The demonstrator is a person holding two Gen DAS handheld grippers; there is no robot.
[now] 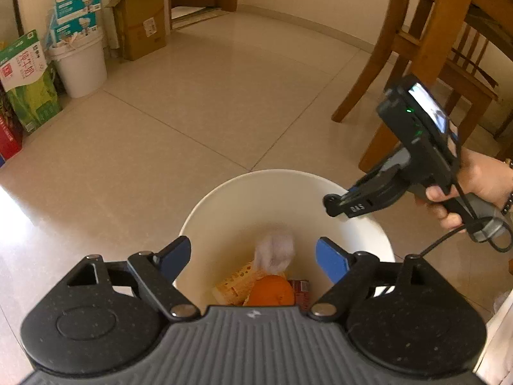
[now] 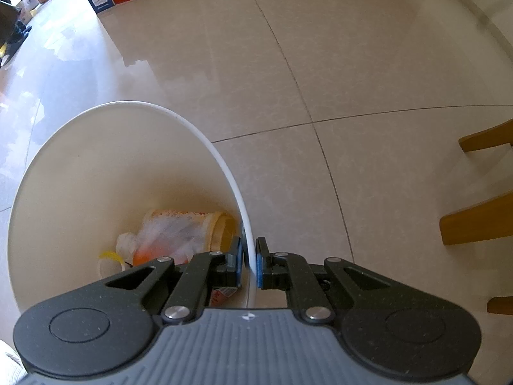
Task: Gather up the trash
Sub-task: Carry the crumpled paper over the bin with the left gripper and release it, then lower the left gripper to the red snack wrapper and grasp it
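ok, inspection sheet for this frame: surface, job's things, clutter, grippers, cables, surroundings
Surface: glossy beige tile floor, bare around the bin.
Job's things: white bin holding a paper cup, orange peel, a white tissue wad and a red wrapper.
Clutter: cartons, a white bucket and a cardboard box along the wall.
Grippers: left gripper open above the bin, nothing between its jaws; right gripper shut on the bin's rim.
Cables: black cable hanging from the right gripper's handle.
Surroundings: wooden chair, doorway.
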